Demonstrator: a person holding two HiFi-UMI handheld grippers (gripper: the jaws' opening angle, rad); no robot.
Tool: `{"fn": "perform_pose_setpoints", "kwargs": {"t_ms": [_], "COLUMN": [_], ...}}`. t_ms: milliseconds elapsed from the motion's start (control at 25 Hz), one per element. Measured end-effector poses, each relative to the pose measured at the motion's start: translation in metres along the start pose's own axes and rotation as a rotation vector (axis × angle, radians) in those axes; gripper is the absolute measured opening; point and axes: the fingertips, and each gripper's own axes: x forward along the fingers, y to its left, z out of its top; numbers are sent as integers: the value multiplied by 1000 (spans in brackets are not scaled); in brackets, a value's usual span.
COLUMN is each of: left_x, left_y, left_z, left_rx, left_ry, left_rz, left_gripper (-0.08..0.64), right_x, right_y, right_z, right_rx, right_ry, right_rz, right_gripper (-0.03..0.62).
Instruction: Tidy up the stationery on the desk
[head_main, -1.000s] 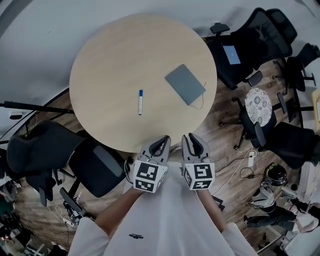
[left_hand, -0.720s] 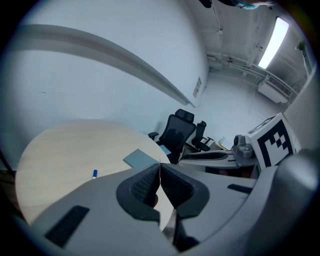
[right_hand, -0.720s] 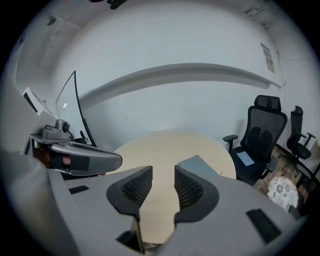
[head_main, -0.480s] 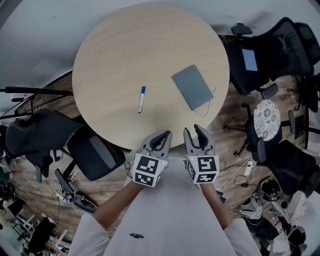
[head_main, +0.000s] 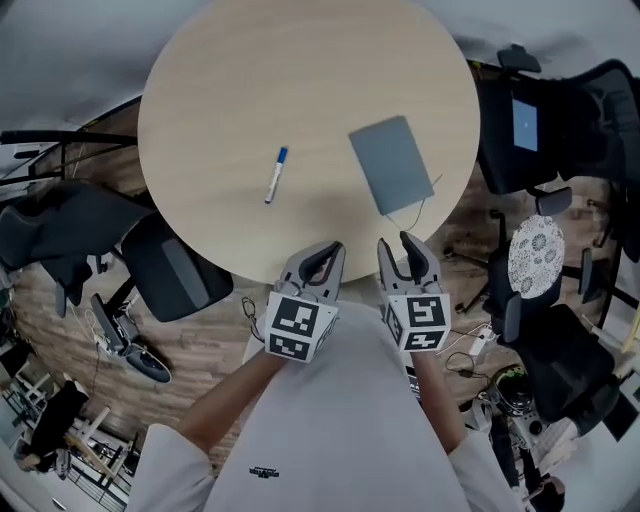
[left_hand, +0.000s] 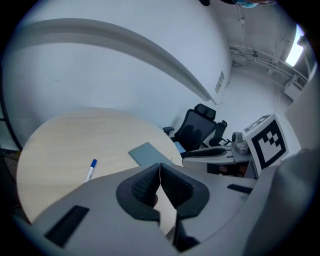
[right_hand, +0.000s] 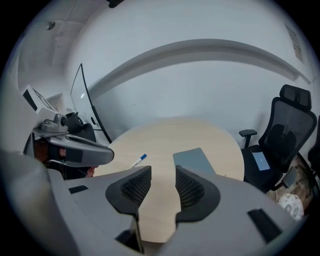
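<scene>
Pen (head_main: 275, 175) on table (head_main: 300, 80) centre, notebook (head_main: 392, 164) apart to its right. Left gripper (head_main: 320, 257) jaws pressed together, empty. Right gripper (head_main: 398, 246) jaws apart, empty. Both at near table edge.

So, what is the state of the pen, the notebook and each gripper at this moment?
pen: lying flat on the table, blue cap on, not held.
notebook: closed, flat on the table near its edge.
left gripper: fingers together, holding nothing.
right gripper: fingers apart, holding nothing.
</scene>
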Motion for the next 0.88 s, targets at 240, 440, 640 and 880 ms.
{"fn": "perform_pose_setpoints", "kwargs": {"t_ms": [240, 440, 640, 880], "left_x": [41, 74, 103, 137], "left_y": [0, -9, -8, -3], "left_z": [-4, -12, -22, -35], "left_rx": [-48, -82, -113, -148], "left_ry": [7, 17, 40, 74], "left_rz": [47, 51, 67, 78], "left_gripper": [21, 21, 21, 21], "right_x": [25, 41, 63, 88], "right_y": [-25, -56, -88, -126], "right_z": [-17, -34, -44, -43], "right_rx": [4, 3, 3, 11], "right_ry": [72, 130, 151, 141], "right_rz": [93, 121, 101, 25], "right_gripper": [229, 264, 268, 268]}}
